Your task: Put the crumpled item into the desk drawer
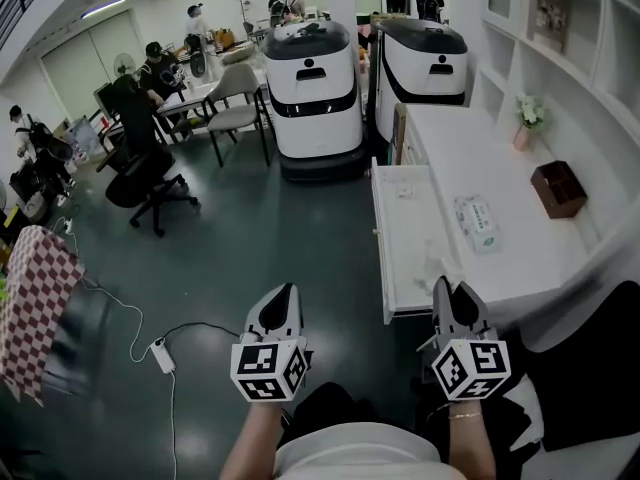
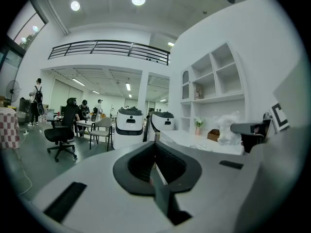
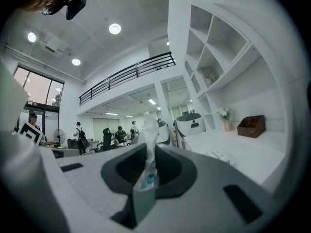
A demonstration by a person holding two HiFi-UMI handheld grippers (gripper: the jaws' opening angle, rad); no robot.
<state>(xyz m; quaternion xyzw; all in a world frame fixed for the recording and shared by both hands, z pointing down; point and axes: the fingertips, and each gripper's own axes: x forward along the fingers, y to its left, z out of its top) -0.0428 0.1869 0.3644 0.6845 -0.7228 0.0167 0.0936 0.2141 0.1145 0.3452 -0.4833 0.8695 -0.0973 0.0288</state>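
Observation:
A crumpled white tissue (image 3: 148, 139) stands up between the jaws of my right gripper (image 3: 147, 154), which is shut on it. In the head view that gripper (image 1: 443, 290) hovers at the near end of the open white desk drawer (image 1: 412, 251), just above its front corner. From the left gripper view the tissue (image 2: 226, 128) shows as a white wad at the right. My left gripper (image 1: 285, 293) hangs over the dark floor to the left of the drawer; its jaws (image 2: 155, 147) are shut with nothing in them. The white desk (image 1: 500, 173) runs along the right wall.
On the desk lie a tissue pack (image 1: 477, 223), a brown box (image 1: 558, 188) and a small flower vase (image 1: 526, 120). Two white service robots (image 1: 312, 88) stand beyond the desk. People sit around tables and an office chair (image 1: 140, 183) at the back left. A power strip (image 1: 160, 354) lies on the floor.

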